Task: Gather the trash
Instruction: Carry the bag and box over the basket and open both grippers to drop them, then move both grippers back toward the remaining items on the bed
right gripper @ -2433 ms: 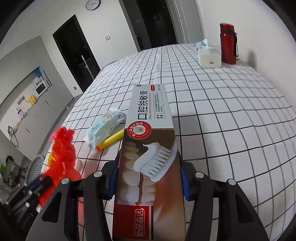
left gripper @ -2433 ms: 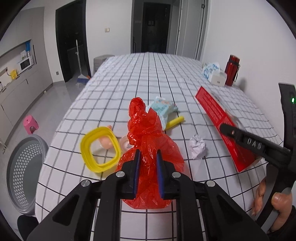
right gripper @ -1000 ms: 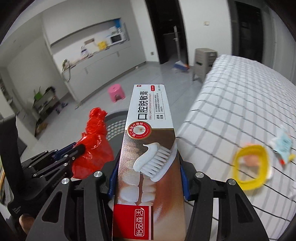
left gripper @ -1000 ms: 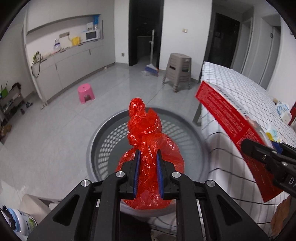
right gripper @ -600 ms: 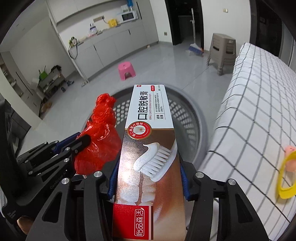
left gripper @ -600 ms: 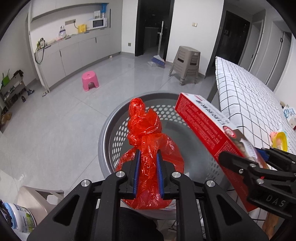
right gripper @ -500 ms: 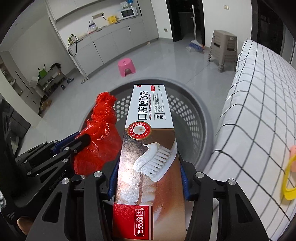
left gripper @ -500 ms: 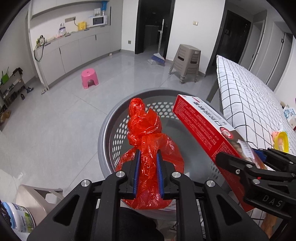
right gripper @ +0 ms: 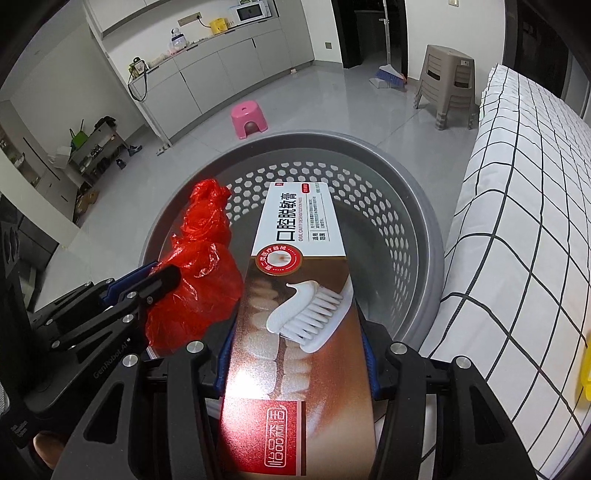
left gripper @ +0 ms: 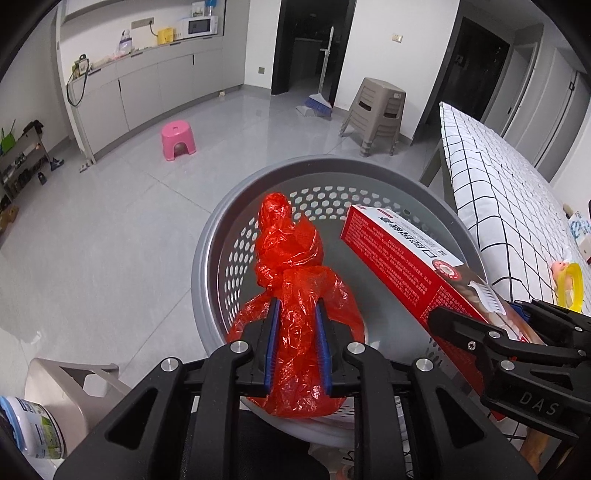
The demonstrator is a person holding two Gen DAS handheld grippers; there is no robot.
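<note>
Over the basket, both claws: each hangs above the open mouth with its load.
Left gripper [left gripper: 297, 334]: its jaws have just been opening a little, with the red plastic bag [left gripper: 295, 295] between the blue pads; the film seems to brush both pads, so it looks barely held and about to drop.
Right gripper [right gripper: 297, 354]: partly open jaws clamped on the flanks of the toothpaste box [right gripper: 299, 310], which juts toward 12 o'clock over the basket.
What changed: a couple of seconds ago both items were over the checked table; a second ago the basket had come under the bag, and now both loads are lower and centred over it.
Meaning for the task: by my judgement this is the release step; the bag goes first, the box should follow, and the box's length could catch the rim if let go tilted.
Grey basket [left gripper: 221, 236]: round, perforated wall, on the floor; what I can see of the inside is bare.
Table [right gripper: 517, 229]: at 3 o'clock, just beside the basket, under a white cloth with black grid; a yellow ring [left gripper: 570, 286] lies on it.
Floor: glossy grey tiles.
Pink stool [right gripper: 248, 119]: 11 o'clock, beyond the basket.
Beige stools [right gripper: 448, 85]: stacked at 1 o'clock.
Far wall: grey cabinets and counter with a microwave [right gripper: 251, 12]; a broom [left gripper: 317, 103] stands by a dark doorway.
</note>
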